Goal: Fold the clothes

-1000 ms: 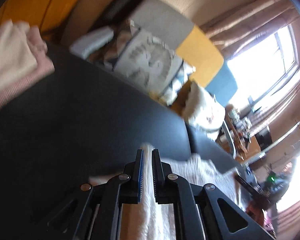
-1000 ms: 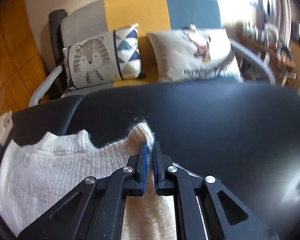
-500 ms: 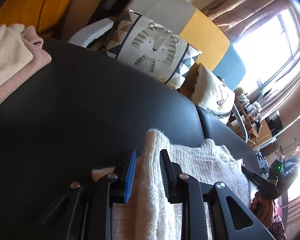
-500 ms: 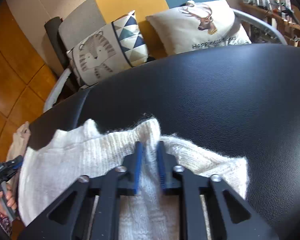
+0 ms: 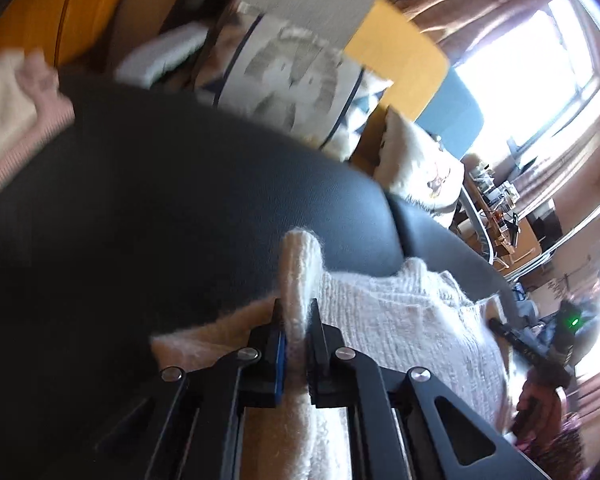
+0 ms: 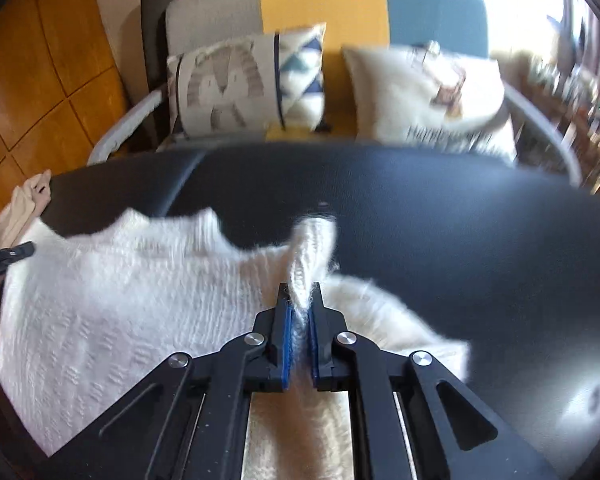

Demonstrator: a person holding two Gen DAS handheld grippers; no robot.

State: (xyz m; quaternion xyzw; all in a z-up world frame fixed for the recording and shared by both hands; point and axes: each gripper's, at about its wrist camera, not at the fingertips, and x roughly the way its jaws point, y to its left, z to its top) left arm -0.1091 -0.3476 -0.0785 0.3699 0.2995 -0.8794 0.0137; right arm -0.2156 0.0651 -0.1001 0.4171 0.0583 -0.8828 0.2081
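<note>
The fluffy white knit sweater (image 6: 112, 320) lies spread on the black leather surface (image 6: 460, 240), with its neck toward the sofa. A small ridge of the knit sticks up at each side. The right gripper (image 6: 299, 300) is pinched tight on one ridge. The left gripper (image 5: 298, 316) is pinched tight on the other one.

To do this well, both sides should probably be lifted together and kept level, so the edge stays straight. Go slowly, because the soft knit can stretch or slip.

Folded pink and cream clothes (image 5: 8, 108) sit at the far left edge. A tiger cushion (image 6: 236, 84) leans on the sofa behind.
</note>
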